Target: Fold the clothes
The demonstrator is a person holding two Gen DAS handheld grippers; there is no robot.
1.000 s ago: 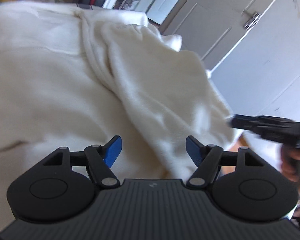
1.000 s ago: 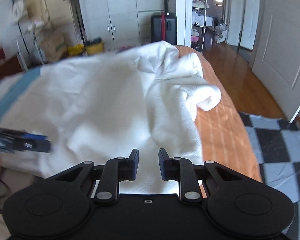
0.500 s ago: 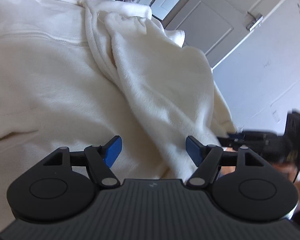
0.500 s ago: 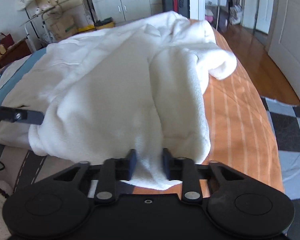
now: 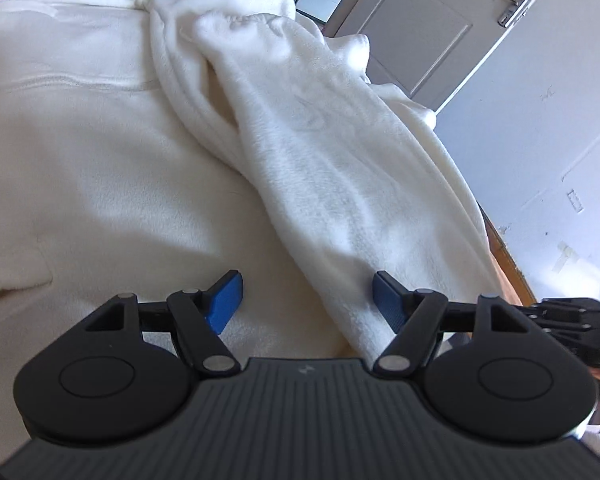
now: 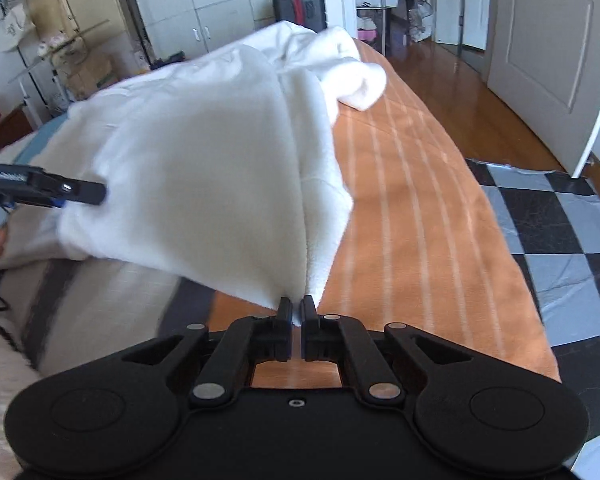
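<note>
And there it is: the right gripper (image 6: 297, 311) has pinched down on a corner of the white fleece garment (image 6: 204, 184), fingers narrowed onto the fabric, where a moment ago they sat apart with the hem only between them. The cloth now rises in a taut tent straight ahead of those fingers, lifted off the orange striped bed cover (image 6: 412, 232), so a fold looks to be starting. The left gripper (image 5: 307, 294) stays wide, blue pads (image 5: 226, 295) gripping nothing, with the garment's long draped sleeve (image 5: 332, 168) running forward from between them. Compared with a second back, it has closed in over the fleece, and the garment has been drawn nearer the right fingers.
</note>
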